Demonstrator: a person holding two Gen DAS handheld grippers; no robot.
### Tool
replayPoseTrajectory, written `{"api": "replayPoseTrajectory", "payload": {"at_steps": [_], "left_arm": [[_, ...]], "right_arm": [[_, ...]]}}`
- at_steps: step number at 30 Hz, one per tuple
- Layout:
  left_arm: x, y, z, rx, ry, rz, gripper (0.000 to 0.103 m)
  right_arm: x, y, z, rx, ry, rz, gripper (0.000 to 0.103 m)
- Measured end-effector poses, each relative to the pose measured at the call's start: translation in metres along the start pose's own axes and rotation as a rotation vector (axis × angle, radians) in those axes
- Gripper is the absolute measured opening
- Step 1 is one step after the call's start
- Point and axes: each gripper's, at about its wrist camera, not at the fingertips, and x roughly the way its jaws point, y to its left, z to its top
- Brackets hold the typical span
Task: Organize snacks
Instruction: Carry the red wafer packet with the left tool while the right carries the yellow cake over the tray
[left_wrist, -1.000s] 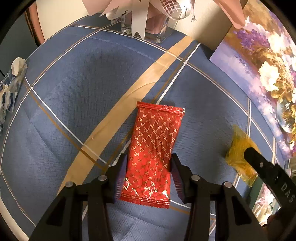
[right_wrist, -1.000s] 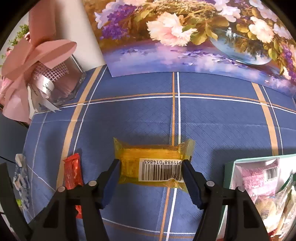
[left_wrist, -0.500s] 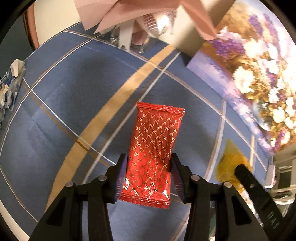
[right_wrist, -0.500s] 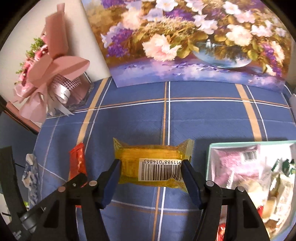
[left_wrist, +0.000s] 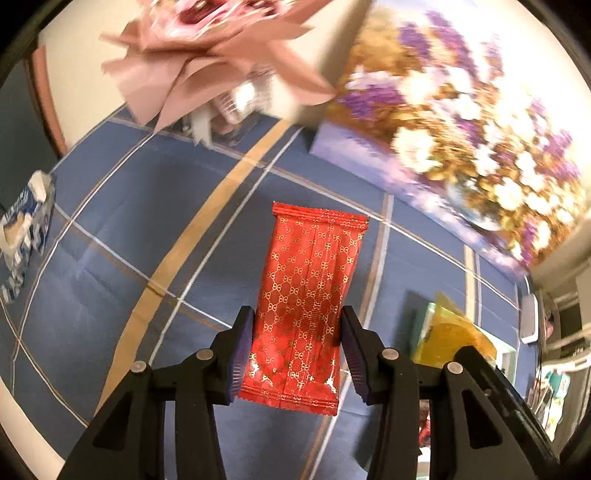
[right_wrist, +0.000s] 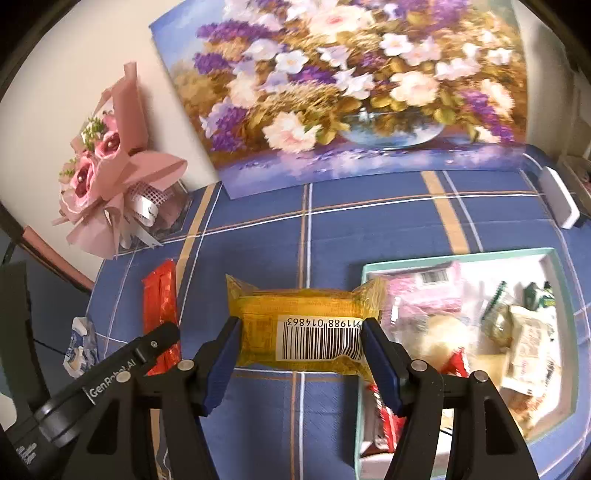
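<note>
My left gripper (left_wrist: 297, 354) is shut on a red snack packet with a gold pattern (left_wrist: 308, 291), held upright above the blue checked tablecloth (left_wrist: 110, 229). My right gripper (right_wrist: 301, 362) is shut on a yellow snack packet with a barcode (right_wrist: 306, 325), held crosswise above the cloth near the left rim of a light green box (right_wrist: 364, 273) full of snacks. In the right wrist view the red packet (right_wrist: 160, 306) and the left gripper's body show at the left. The left wrist view has the yellow packet (left_wrist: 448, 338) at the right.
A pink bouquet in a glass vase (right_wrist: 110, 184) stands at the back left. A flower painting (right_wrist: 351, 85) leans on the wall behind. A blue-white wrapper (right_wrist: 79, 345) lies at the table's left edge. A white device (right_wrist: 559, 197) lies at the far right.
Both grippers have risen off the cloth with their packets. The right one has travelled right, so the box has come into fuller view. The bouquet and painting now loom larger in the left view.
</note>
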Motion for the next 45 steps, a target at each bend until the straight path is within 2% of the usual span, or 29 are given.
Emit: {"api": "replayPoseTrajectory", "payload": {"at_steps": [12,15,22,28,34,45], "left_arm": [[-0.029,-0.061,-0.021,0.166,-0.076,-0.008,0.048],[-0.027,-0.075,-0.028,0.192,-0.075,-0.014,0.048],[-0.025,-0.126,-0.047,0.287,-0.037,-0.068,0.048],[-0.021,-0.169,-0.067,0.374,-0.017,-0.102,0.048],[-0.011,-0.184,-0.077,0.395,0.002,-0.108,0.048],[0.0,-0.191,-0.083,0.41,0.021,-0.099,0.049]], "right_arm": [[-0.045,-0.056,-0.009,0.138,-0.052,0.01,0.068],[-0.053,-0.079,-0.011,0.183,-0.061,-0.003,0.068],[-0.072,-0.154,-0.014,0.323,-0.083,-0.114,0.068],[-0.082,-0.203,-0.02,0.421,-0.09,-0.138,0.068],[-0.084,-0.218,-0.022,0.435,-0.078,-0.154,0.068],[-0.074,-0.214,-0.023,0.421,-0.042,-0.147,0.068]]}}
